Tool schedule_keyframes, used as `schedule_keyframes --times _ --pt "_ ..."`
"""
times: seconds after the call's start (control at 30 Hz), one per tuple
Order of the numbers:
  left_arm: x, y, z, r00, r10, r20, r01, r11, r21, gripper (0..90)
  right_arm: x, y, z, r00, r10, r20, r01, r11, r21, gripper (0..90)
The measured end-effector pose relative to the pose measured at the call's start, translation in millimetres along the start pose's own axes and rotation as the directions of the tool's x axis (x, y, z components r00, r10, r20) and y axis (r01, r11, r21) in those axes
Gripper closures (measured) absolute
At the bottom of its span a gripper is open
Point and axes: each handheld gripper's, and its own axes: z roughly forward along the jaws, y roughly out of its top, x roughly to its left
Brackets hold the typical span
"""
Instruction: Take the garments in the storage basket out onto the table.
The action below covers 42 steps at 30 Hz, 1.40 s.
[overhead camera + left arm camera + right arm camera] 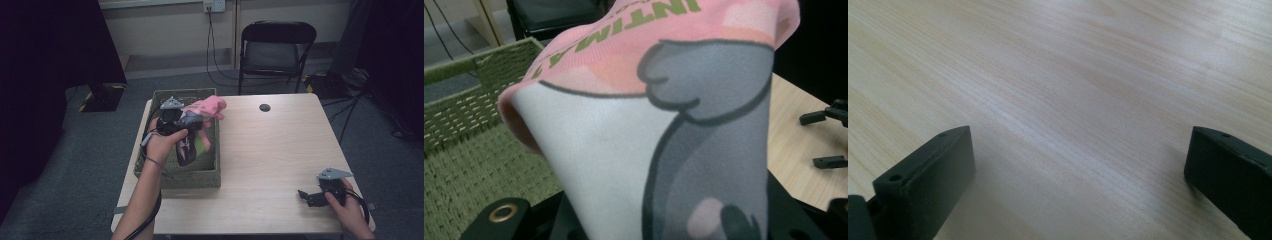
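A pink sock (209, 107) with grey and white patches and green lettering hangs above the green woven basket (176, 176). My left gripper (186, 119) is shut on it, held up over the basket's far half. Close up in the left gripper view, the sock (624, 115) covers the jaws, with the basket wall (459, 95) behind it. More dark and green cloth (190, 149) lies in the basket below. My right gripper (306, 196) rests low on the wooden table (270, 150) near its front right corner, open, with bare wood (1078, 100) between its jaws.
The basket takes up the table's left side. A small dark round hole (264, 107) sits near the table's far edge. Behind the table stands a black folding chair (275, 47). Cables run across the grey floor at the right.
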Motion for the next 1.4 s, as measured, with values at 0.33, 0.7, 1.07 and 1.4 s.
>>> schedule_keyframes --times 0.33,0.7,1.07,1.4 --pt "-16.7 20.4 -1.9 0.9989 0.038 0.026 -0.038 0.9992 -0.013 65.3 0.0 0.0 0.0 1.0 0.0 0.0 0.0 1.0 0.0 0.0" --pt "-44.0 34.7 11.6 0.9918 0.085 0.095 -0.084 0.9962 -0.023 64.8 0.0 0.0 0.0 1.0 0.0 0.0 0.0 1.0 0.0 0.0" --pt "-63.3 41.0 31.5 0.9845 0.103 0.142 -0.1 0.9945 -0.028 64.9 0.0 0.0 0.0 1.0 0.0 0.0 0.0 1.0 0.0 0.0" --pt "-74.2 39.2 49.2 0.9793 0.107 0.172 -0.105 0.9942 -0.021 64.8 0.0 0.0 -0.1 1.0 0.0 0.0 0.0 1.0 0.0 0.0"
